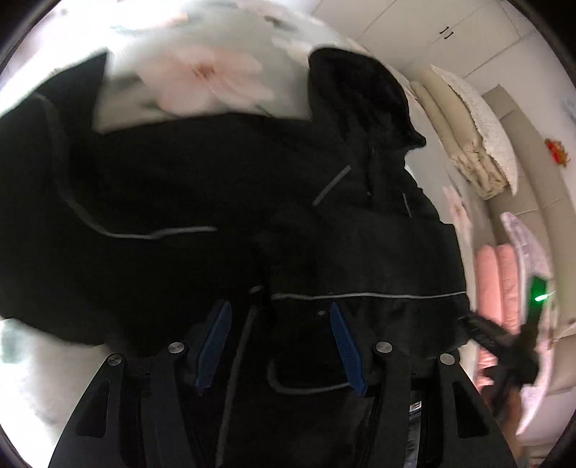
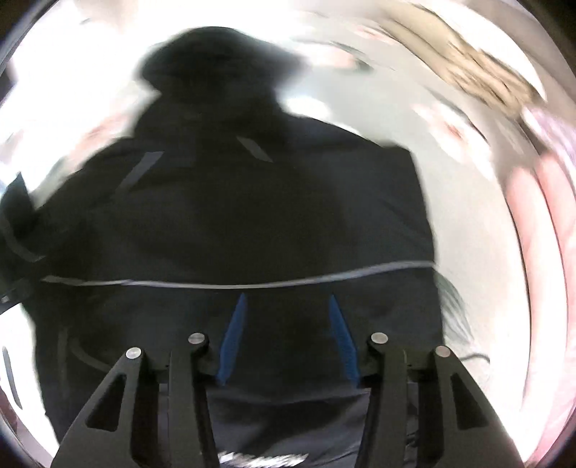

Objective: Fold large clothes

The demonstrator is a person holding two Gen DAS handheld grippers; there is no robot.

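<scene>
The black hooded jacket (image 1: 223,187) lies spread on a white bedsheet with pink flowers (image 1: 201,75), directly ahead of and beneath both sets of jaws. In the left wrist view, the left gripper (image 1: 279,306) points down at the jacket with its blue pads (image 1: 216,342) apart; nothing is clamped, and the grey piping (image 1: 367,296) of the jacket runs just beyond the pad tips. In the right wrist view, the right gripper (image 2: 287,298) also stands with its jaws apart over the dark fabric, gripping nothing; the same piping crosses just ahead of its tips, and the hood (image 2: 212,68) lies farthest from the jaws. This view is blurred. Only the left wrist view shows the surroundings sharply: folded beige bedding (image 1: 464,144) and pink folded cloth (image 1: 496,288) to the right of the jaws, white cabinet doors (image 1: 432,28) beyond, and the other gripper at the right edge.
</scene>
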